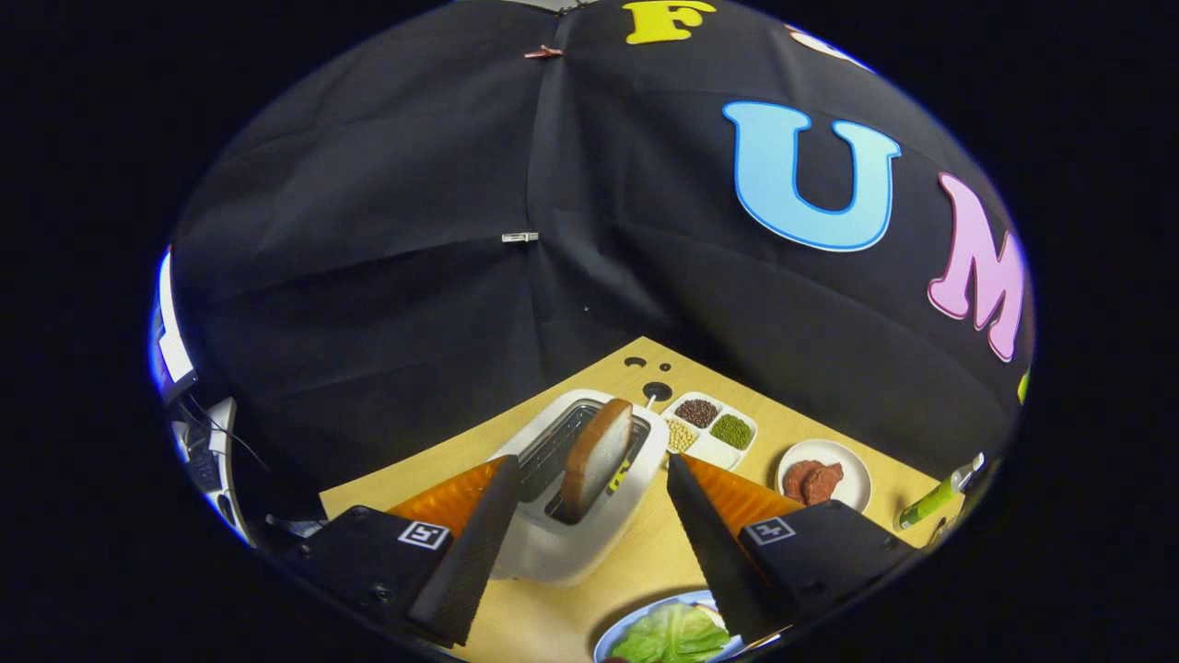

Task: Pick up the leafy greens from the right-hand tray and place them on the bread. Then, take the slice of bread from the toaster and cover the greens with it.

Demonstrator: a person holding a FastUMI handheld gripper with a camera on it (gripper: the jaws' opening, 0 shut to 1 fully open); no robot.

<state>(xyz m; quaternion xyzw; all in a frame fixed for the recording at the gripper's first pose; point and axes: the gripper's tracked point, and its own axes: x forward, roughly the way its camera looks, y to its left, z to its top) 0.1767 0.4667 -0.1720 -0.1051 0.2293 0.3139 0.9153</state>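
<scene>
You are working over a light wooden tabletop (811, 419) set in a booth walled with black cloth (387, 239); two small round holes and one larger one mark the table's far corner. Your gripper (589, 474) hangs above the table with its two fingers spread wide, holding nothing. Between the fingers and just ahead of them stands the white two-slot toaster (571, 534). The brown-crusted slice of bread (597, 456) stands on edge in one slot, rising well above the toaster's top and leaning slightly; its long axis runs along the slot, pointing from near your fingers toward the table's far corner. Below the fingers, nearest to you, lies the blue-rimmed plate (612, 640), and the pale green leafy greens (672, 635) rest on it; you cannot tell what lies under the greens. Beyond the toaster sits a white compartment tray (718, 451) holding dark brown, green and pale yellow beans in separate sections. Near that tray, on the side of the right finger, sits a round white dish (852, 460) with a reddish-brown lump on it. Well beyond the dish lies a green-handled tool (930, 502). No brand or label on these items is legible.
</scene>
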